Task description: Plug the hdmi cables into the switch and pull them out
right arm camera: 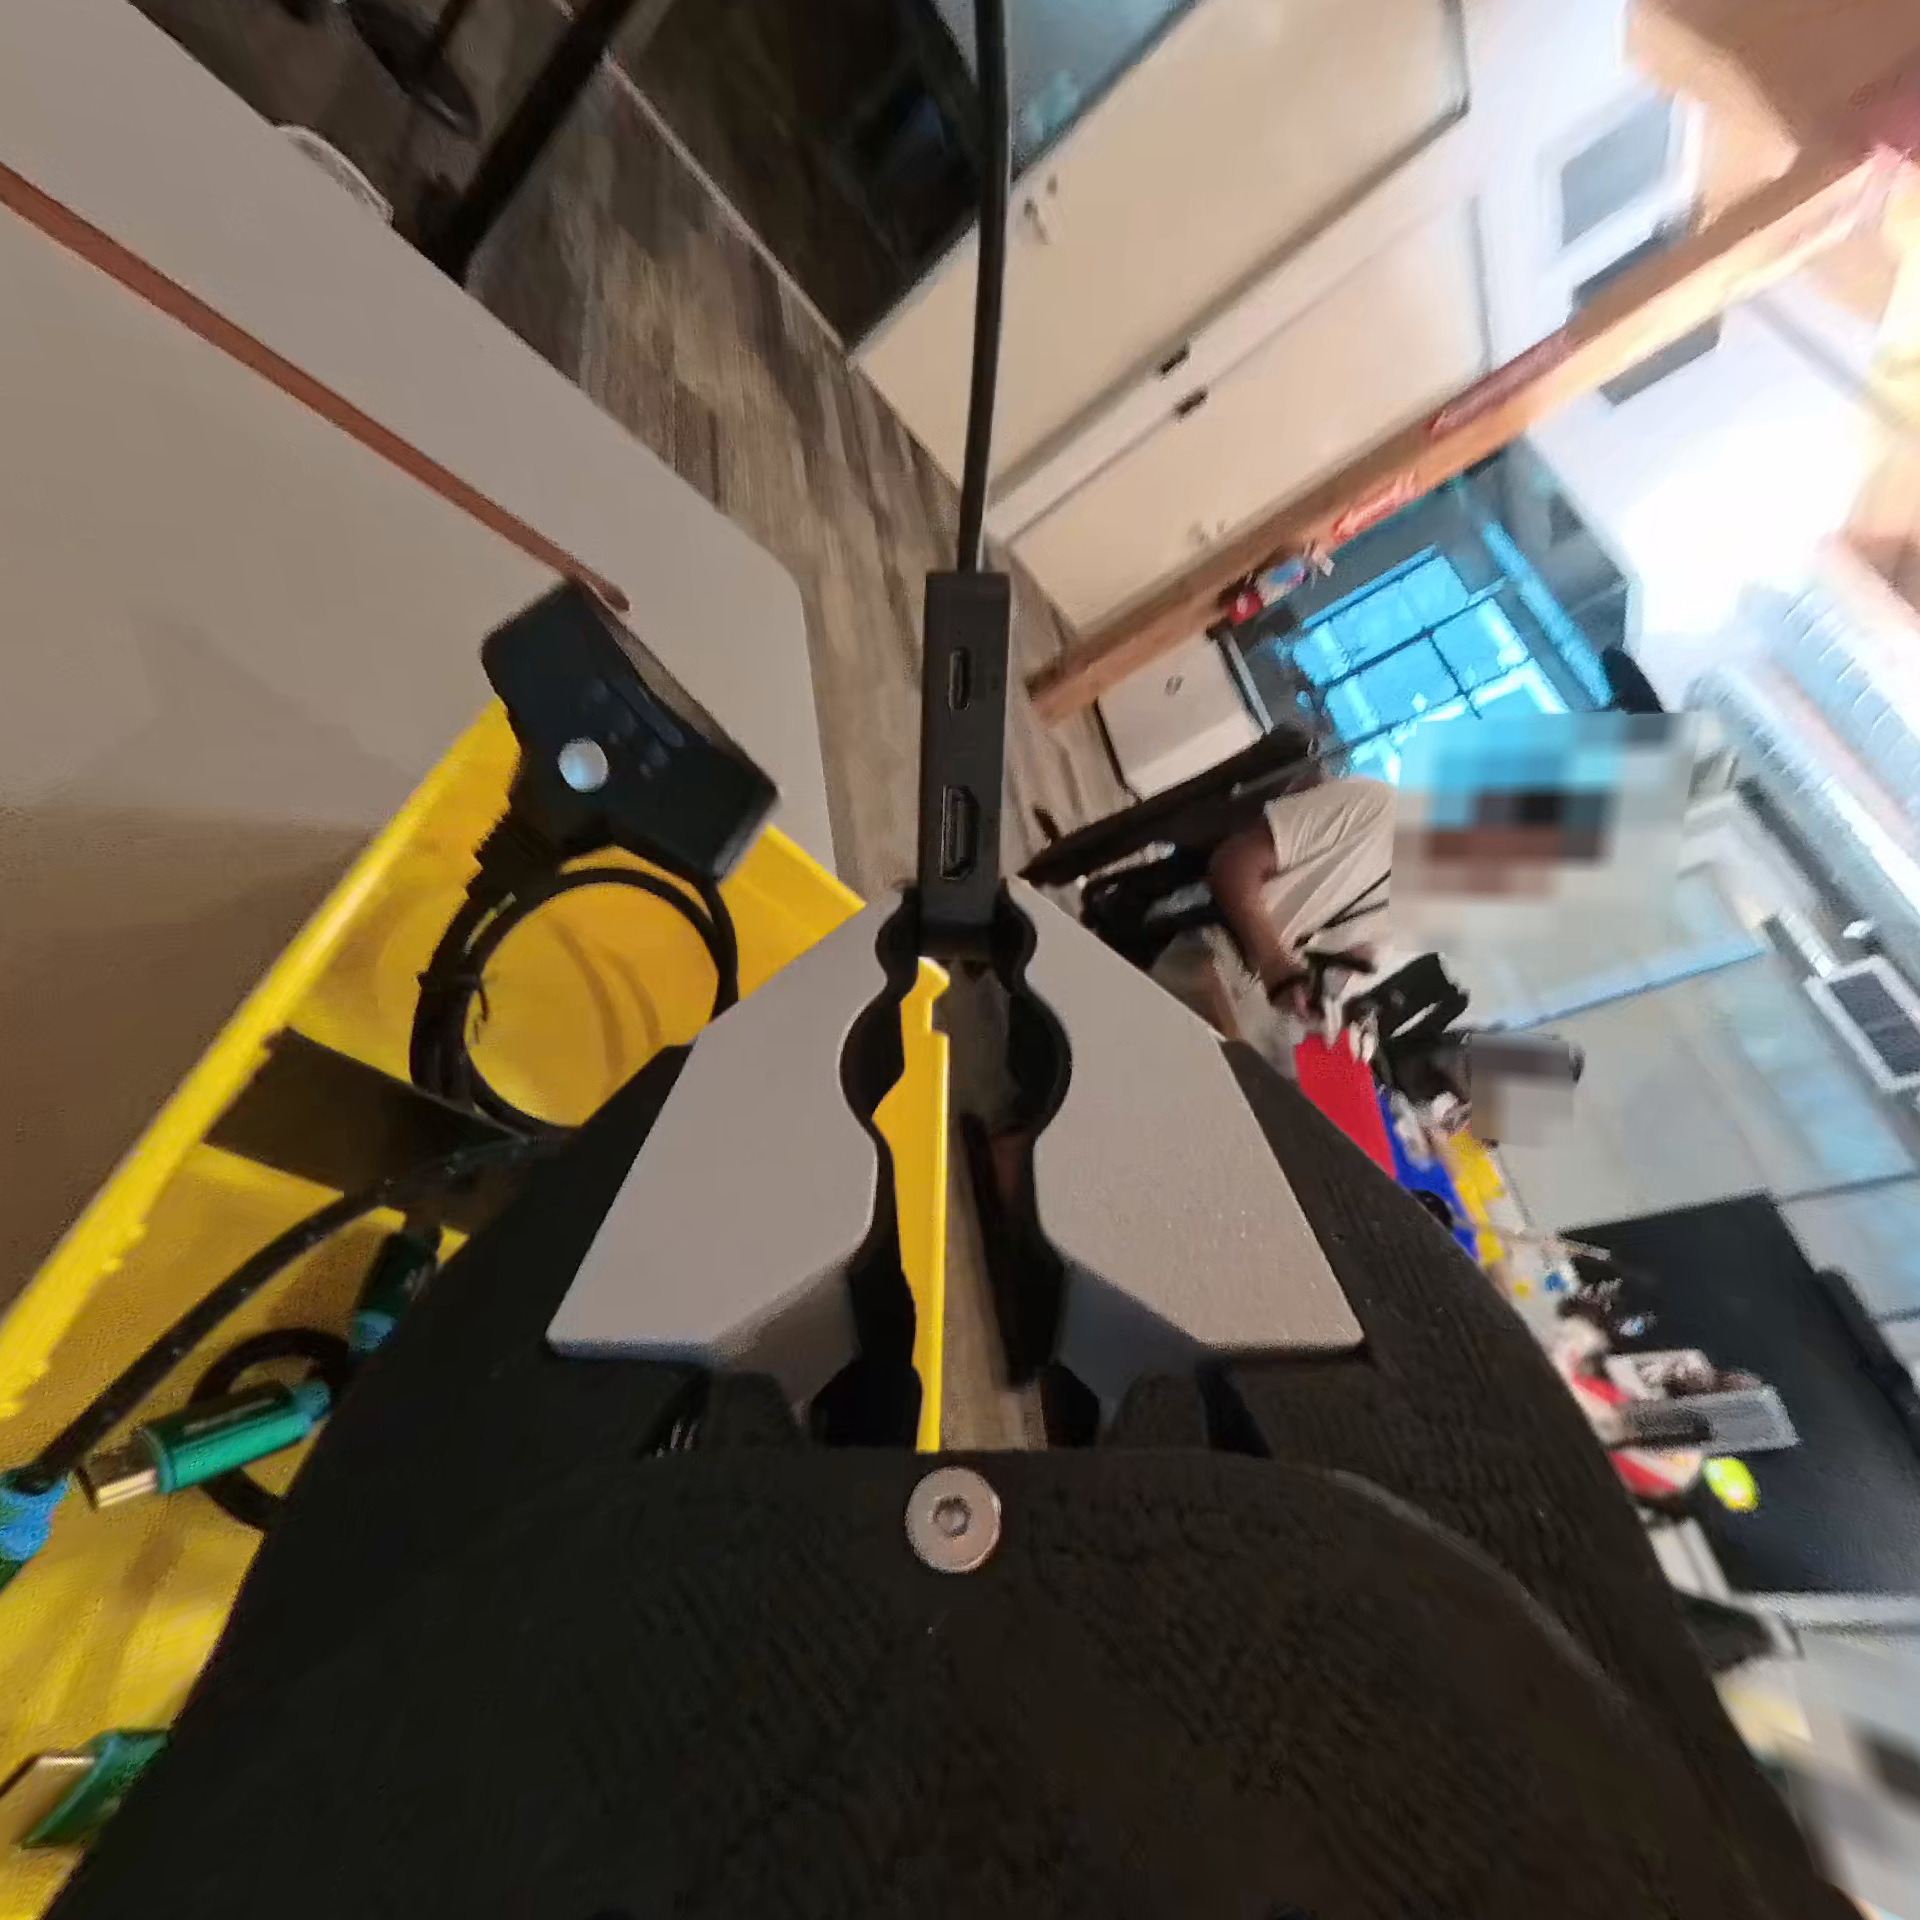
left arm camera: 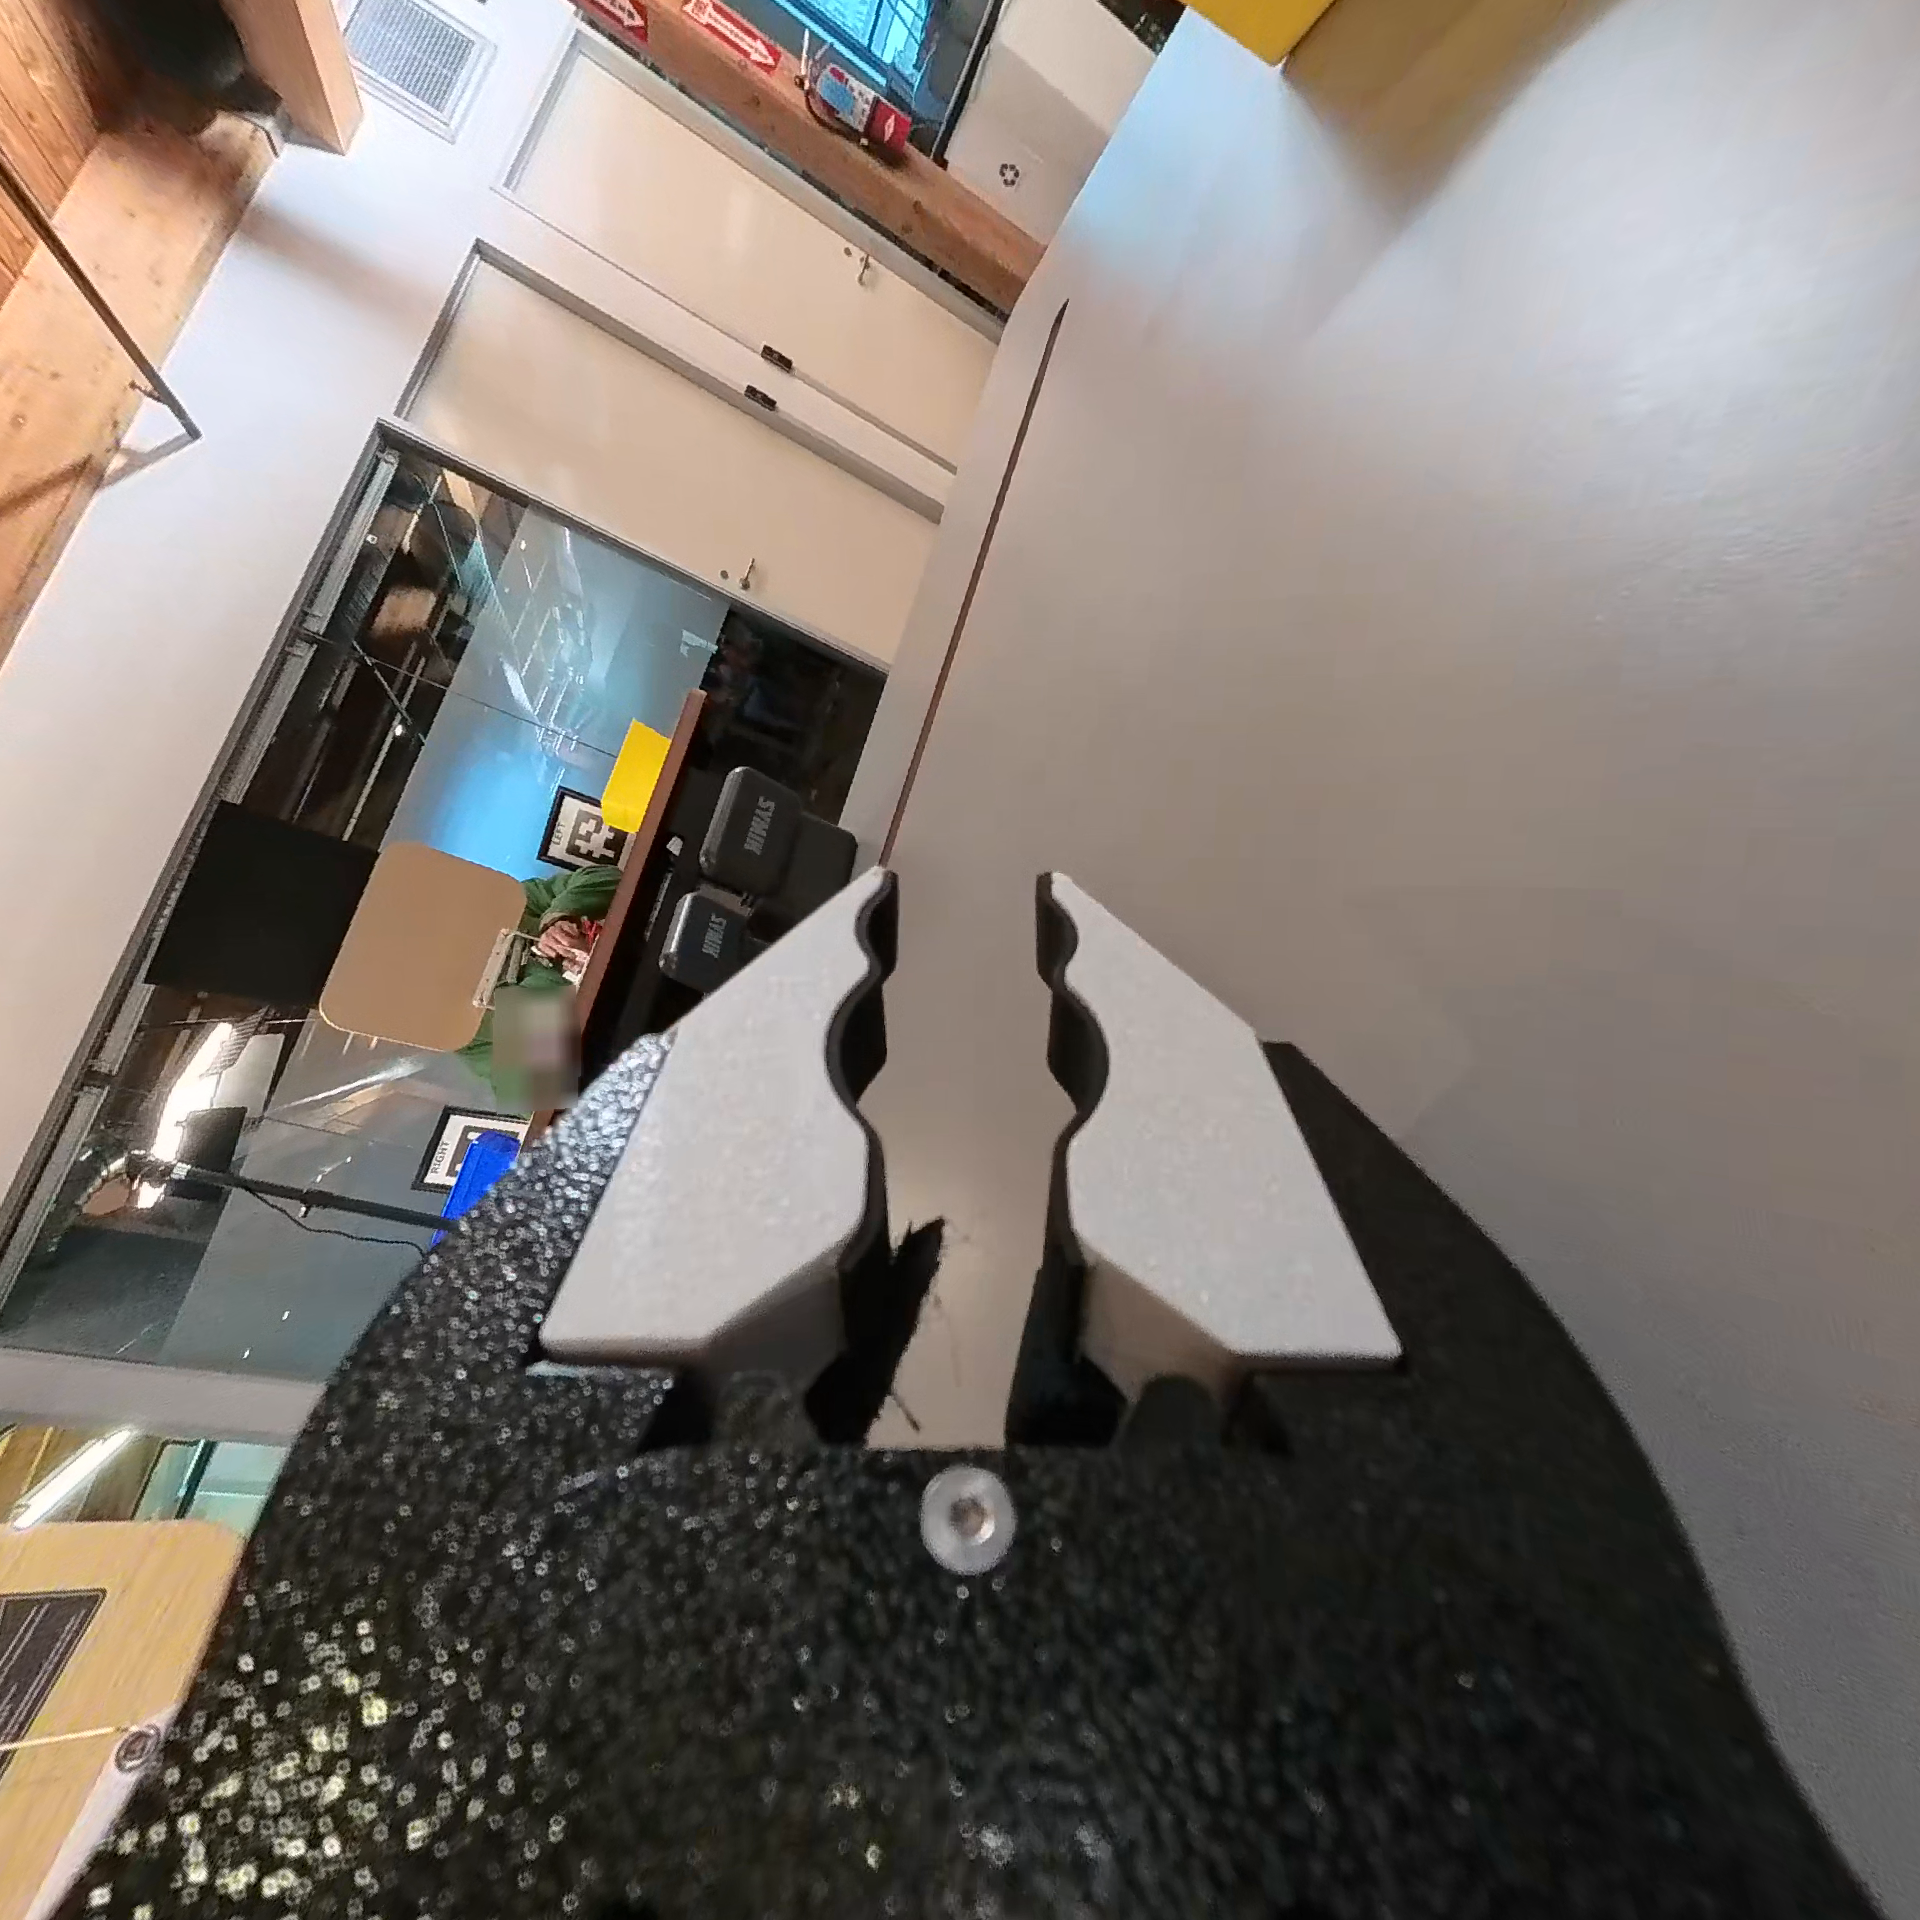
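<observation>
In the right wrist view my right gripper [right arm camera: 958, 916] is shut on the end of a slim black HDMI switch [right arm camera: 964, 748], held edge-on in the air with two ports facing me. Its black lead [right arm camera: 982, 312] runs away towards the top of the view. Green-ended HDMI cables [right arm camera: 229, 1439] lie in a yellow tray [right arm camera: 343, 997] at the lower left, with another plug [right arm camera: 94, 1766] below them. In the left wrist view my left gripper [left arm camera: 966, 904] is open and empty, over the bare grey table [left arm camera: 1455, 727].
A second black box with a round button [right arm camera: 634, 748] and a coiled black cable [right arm camera: 566, 997] sit in the yellow tray. A brown strip [left arm camera: 977, 582] runs across the table. A yellow bin corner [left arm camera: 1257, 26] stands far off. People sit beyond the table edge. Spacing between my two grippers at the tips: around 40 cm. Between my right fingertips and the plug [right arm camera: 94, 1766] there is roughly 25 cm.
</observation>
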The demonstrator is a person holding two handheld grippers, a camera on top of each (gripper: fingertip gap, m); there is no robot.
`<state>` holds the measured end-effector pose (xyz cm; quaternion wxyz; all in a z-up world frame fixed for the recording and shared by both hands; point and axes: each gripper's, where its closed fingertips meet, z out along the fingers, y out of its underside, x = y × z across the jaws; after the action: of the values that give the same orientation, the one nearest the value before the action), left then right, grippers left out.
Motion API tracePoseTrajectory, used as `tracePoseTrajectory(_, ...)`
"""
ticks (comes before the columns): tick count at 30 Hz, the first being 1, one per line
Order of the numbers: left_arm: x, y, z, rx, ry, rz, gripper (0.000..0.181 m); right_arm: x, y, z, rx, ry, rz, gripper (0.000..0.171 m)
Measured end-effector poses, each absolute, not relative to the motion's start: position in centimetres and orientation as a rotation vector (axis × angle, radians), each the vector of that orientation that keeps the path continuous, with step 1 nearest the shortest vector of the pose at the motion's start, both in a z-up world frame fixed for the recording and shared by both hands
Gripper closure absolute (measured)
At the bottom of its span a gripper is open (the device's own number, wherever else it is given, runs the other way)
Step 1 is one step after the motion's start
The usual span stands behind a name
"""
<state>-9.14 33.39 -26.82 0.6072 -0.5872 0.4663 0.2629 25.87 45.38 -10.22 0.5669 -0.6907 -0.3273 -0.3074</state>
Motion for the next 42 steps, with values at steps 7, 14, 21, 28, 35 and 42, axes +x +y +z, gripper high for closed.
tracePoseTrajectory(7,-9.2,33.4,-27.0,-1.365,1.08,0.607,0.159,30.2,47.4,-15.1,-1.875,-0.721,-0.696,0.159)
tracePoseTrajectory(14,-9.2,33.4,-27.1,-1.369,1.09,0.605,0.16,31.8,48.9,-20.2,-2.096,-0.706,-0.601,0.159)
tracePoseTrajectory(21,-9.3,33.5,-27.1,-1.377,1.078,0.593,0.161,32.9,49.4,-24.2,-2.272,-0.725,-0.525,0.159)
tracePoseTrajectory(28,-9.4,33.5,-27.1,-1.381,1.078,0.591,0.161,33.4,50.1,-25.0,-2.315,-0.747,-0.511,0.159)
tracePoseTrajectory(35,-9.3,33.5,-27.2,-1.38,1.084,0.592,0.161,33.4,50.3,-24.2,-2.263,-0.768,-0.525,0.154)
tracePoseTrajectory(42,-9.3,33.5,-27.3,-1.381,1.09,0.593,0.161,32.7,50.2,-22.3,-2.184,-0.761,-0.538,0.14)
